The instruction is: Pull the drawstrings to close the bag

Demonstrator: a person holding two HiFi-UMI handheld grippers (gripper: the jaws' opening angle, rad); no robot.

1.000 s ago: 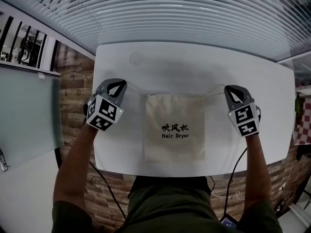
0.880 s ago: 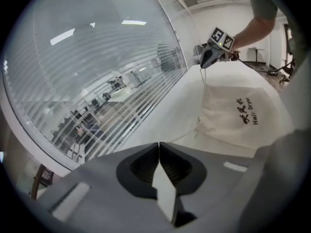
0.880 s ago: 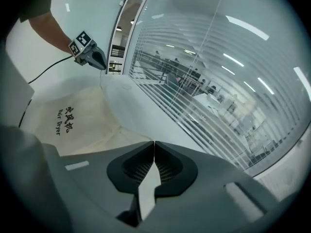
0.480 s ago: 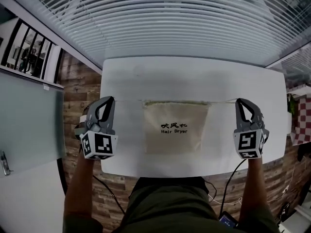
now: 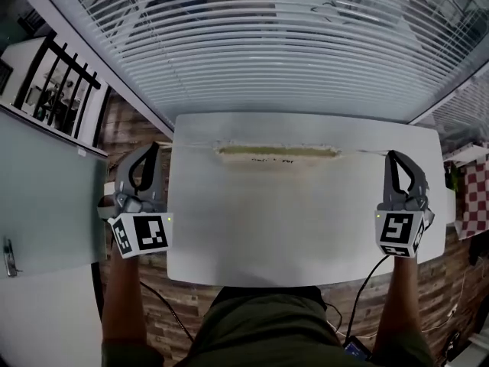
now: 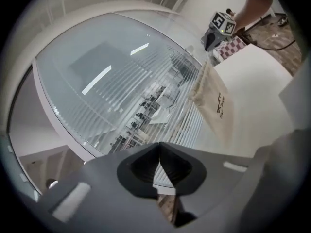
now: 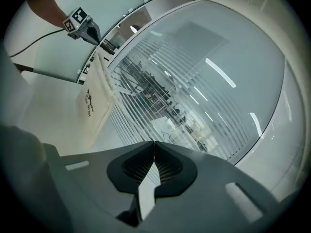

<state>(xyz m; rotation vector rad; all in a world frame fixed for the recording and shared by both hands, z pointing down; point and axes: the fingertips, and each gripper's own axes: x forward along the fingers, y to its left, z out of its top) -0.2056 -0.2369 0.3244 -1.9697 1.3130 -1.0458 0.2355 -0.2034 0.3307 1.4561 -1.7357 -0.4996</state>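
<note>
A beige drawstring bag [image 5: 276, 152] printed "Hair Dryer" hangs in the air over the white table [image 5: 306, 228], seen from above as a narrow gathered strip. Thin drawstrings run taut from its two top corners. My left gripper [image 5: 155, 146] is shut on the left drawstring, and my right gripper [image 5: 393, 154] is shut on the right one. In the left gripper view the bag [image 6: 214, 101] dangles ahead of the closed left gripper [image 6: 159, 147], with the right gripper [image 6: 221, 25] beyond it. The right gripper view shows the bag [image 7: 95, 101] and the left gripper [image 7: 82, 25] past the closed right gripper [image 7: 154, 144].
Window blinds [image 5: 267, 52] fill the wall behind the table. A glass partition [image 5: 46, 197] stands to the left. Wooden floor [image 5: 145, 128] shows round the table, and cables [image 5: 359, 289] hang near the person's legs.
Both grippers have risen and spread apart. The bag left the table and now hangs between them, its mouth drawn narrow, seen edge-on.
</note>
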